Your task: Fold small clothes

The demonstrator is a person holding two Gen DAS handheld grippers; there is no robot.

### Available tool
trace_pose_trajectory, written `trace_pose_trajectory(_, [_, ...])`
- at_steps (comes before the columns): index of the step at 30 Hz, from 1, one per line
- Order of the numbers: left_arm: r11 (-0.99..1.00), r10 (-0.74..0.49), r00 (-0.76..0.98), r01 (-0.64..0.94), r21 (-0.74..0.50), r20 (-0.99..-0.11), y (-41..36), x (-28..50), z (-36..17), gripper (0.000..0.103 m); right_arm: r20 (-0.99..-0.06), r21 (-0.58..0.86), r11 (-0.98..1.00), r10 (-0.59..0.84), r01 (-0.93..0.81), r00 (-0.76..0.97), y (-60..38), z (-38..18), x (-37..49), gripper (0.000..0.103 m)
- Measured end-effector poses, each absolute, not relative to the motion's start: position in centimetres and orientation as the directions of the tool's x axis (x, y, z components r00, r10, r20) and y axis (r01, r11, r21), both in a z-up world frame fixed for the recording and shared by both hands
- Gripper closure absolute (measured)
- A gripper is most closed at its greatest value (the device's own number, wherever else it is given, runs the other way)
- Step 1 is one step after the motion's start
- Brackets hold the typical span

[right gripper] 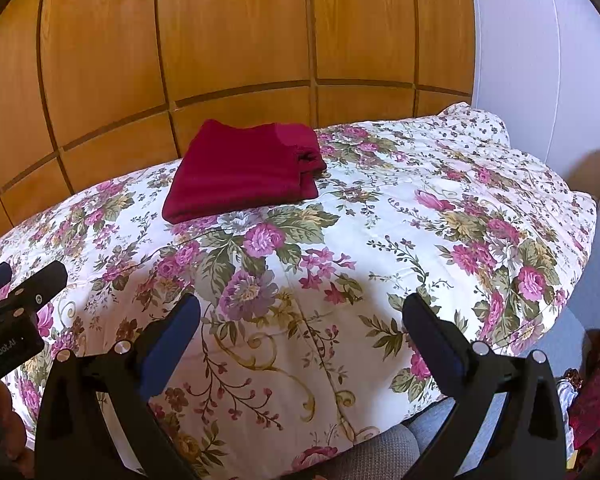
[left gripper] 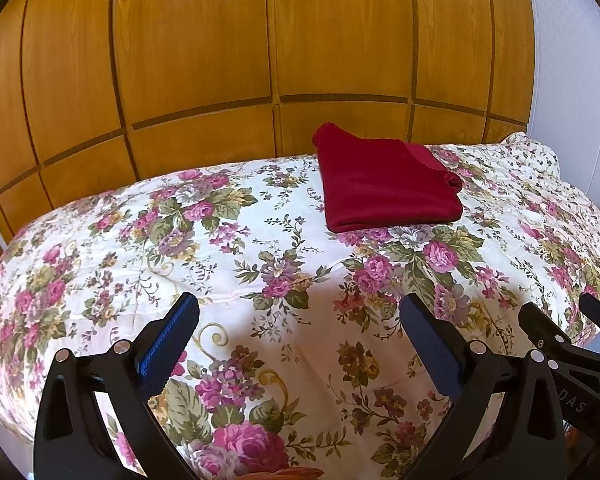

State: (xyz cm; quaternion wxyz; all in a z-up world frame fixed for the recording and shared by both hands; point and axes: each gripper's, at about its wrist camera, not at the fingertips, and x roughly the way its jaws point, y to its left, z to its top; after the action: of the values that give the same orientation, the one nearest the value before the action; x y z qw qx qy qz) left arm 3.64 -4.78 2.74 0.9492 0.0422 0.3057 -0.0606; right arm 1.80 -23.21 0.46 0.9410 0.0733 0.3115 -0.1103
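Observation:
A dark red garment (left gripper: 384, 184) lies folded into a neat rectangle on the far side of the floral bedspread (left gripper: 236, 264). It also shows in the right wrist view (right gripper: 244, 172). My left gripper (left gripper: 300, 308) is open and empty, held over the near part of the bed, well short of the garment. My right gripper (right gripper: 302, 308) is open and empty too, beside the left one. The right gripper's fingers (left gripper: 540, 320) show at the right edge of the left wrist view. The left gripper (right gripper: 24, 280) shows at the left edge of the right wrist view.
A wooden panelled wardrobe (left gripper: 260, 60) stands behind the bed. A white wall (right gripper: 540, 60) is on the right. Dark red cloth (right gripper: 596, 384) lies low at the right, beside the bed. Grey fabric (right gripper: 380, 452) shows below the bed's near edge.

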Motion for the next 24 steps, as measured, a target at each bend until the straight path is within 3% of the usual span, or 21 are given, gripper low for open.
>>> trace_pose_trajectory(24, [0.986, -0.112, 0.802, 0.161, 0.032, -0.586, -4.86, 3.38, 2.87, 0.003, -0.604, 0.068, 0.966, -0.161, 0.251, 0.781, -23.12, 0.49, 1.86, 0.002])
